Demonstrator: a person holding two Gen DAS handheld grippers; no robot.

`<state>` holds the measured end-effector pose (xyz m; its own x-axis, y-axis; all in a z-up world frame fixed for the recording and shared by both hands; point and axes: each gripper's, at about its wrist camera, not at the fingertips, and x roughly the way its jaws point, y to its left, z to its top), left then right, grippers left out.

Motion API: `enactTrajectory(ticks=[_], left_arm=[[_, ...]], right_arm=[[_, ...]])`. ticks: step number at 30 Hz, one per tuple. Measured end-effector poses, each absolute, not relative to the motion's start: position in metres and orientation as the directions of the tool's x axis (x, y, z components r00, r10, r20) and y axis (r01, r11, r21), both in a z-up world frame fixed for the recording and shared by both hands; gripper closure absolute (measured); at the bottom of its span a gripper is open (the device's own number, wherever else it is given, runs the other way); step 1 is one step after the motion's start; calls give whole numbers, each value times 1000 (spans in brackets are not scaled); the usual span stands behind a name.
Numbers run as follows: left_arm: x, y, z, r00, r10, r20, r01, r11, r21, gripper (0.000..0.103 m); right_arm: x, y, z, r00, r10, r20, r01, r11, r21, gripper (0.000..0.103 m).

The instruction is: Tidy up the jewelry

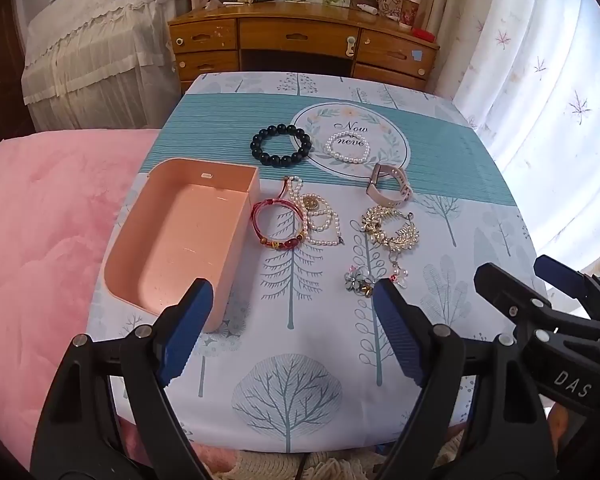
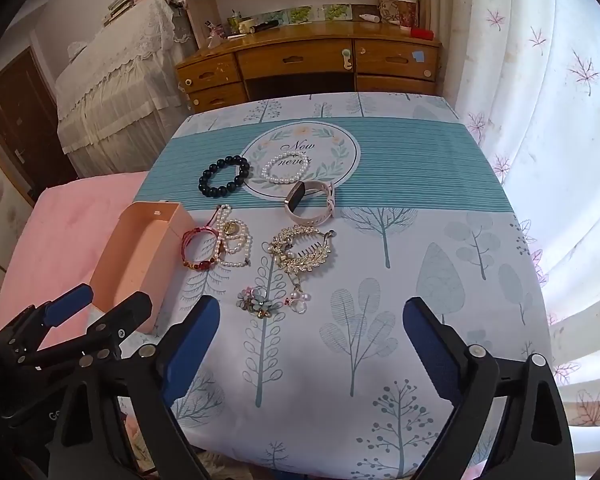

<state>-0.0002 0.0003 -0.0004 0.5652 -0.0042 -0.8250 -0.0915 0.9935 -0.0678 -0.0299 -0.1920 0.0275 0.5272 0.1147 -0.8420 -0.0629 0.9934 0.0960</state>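
An open, empty pink box (image 1: 176, 240) (image 2: 136, 256) sits at the table's left. Beside it lie a red cord bracelet (image 1: 278, 226) (image 2: 199, 248), a pearl necklace (image 1: 320, 220) (image 2: 232, 244), a gold leaf hair comb (image 1: 392, 228) (image 2: 302, 248), a flower brooch (image 1: 358, 282) (image 2: 258, 300) and a small pearl charm (image 2: 300, 300). Farther back lie a black bead bracelet (image 1: 281, 145) (image 2: 224, 176), a white pearl bracelet (image 1: 348, 147) (image 2: 286, 168) and a pink watch (image 1: 390, 186) (image 2: 312, 204). My left gripper (image 1: 292, 316) is open and empty near the box's front corner. My right gripper (image 2: 312, 328) is open and empty, just short of the brooch.
The tree-print tablecloth (image 2: 380, 280) covers a small table. A pink blanket (image 1: 40, 240) lies to the left, a wooden desk (image 1: 300, 44) stands behind, and white curtains (image 2: 540, 120) hang on the right. The other gripper shows at each view's edge.
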Motion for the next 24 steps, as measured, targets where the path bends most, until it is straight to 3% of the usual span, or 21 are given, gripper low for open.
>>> enactTrajectory(ticks=[7, 24], left_arm=[[4, -1, 1, 559, 3, -829, -98, 993, -63, 22], [4, 3, -3, 555, -25, -831, -72, 994, -78, 22]], right_arm=[[-31, -187, 29, 535, 110, -838, -78, 994, 81, 17], [-32, -189, 34, 547, 107, -831, -73, 994, 80, 18]])
